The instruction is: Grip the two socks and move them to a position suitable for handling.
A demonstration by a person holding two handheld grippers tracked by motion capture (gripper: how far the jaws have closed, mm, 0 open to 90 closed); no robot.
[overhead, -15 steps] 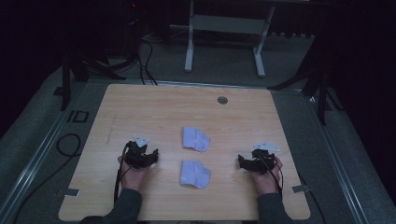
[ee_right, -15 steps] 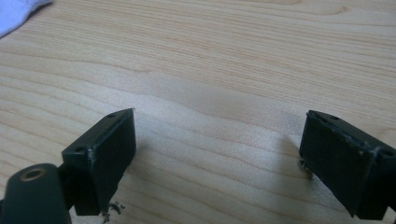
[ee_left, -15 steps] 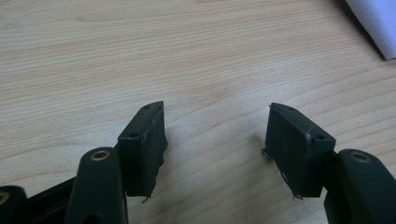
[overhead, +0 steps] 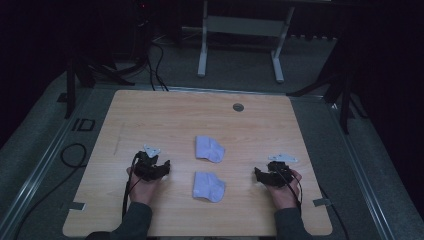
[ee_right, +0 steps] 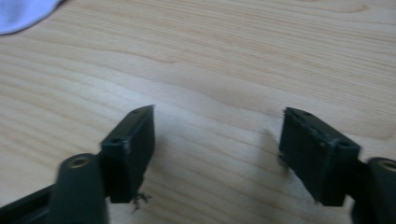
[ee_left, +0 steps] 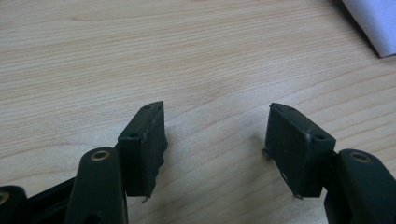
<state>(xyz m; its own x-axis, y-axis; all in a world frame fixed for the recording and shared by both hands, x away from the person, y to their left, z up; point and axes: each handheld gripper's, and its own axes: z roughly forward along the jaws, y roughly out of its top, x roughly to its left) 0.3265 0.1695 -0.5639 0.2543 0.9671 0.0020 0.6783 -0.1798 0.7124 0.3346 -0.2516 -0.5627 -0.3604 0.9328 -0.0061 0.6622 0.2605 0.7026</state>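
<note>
Item: two pale cloth pieces, laid on a light wooden table (overhead: 150,110) and placed one behind the other along its middle line. The near cloth (overhead: 208,186) is found close to the front edge; the far cloth (overhead: 209,148) is set just behind it, toward the table's centre, the two lying apart. Tools: the left gripper (overhead: 162,169) is held low over the surface toward the front left corner, the right gripper (overhead: 260,176) toward the front right corner. In both gripper views the jaws are seen spread wide with only bare wood between them; nothing is gripped. A corner of cloth is caught at the upper right of the left gripper view (ee_left: 373,23) and at the upper left of the right gripper view (ee_right: 23,14). Governing relation: the near cloth lies between the two grippers, inward of each, the left gripper being judged slightly nearer. Its longer axis is judged to run roughly across the table, left to right.
</note>
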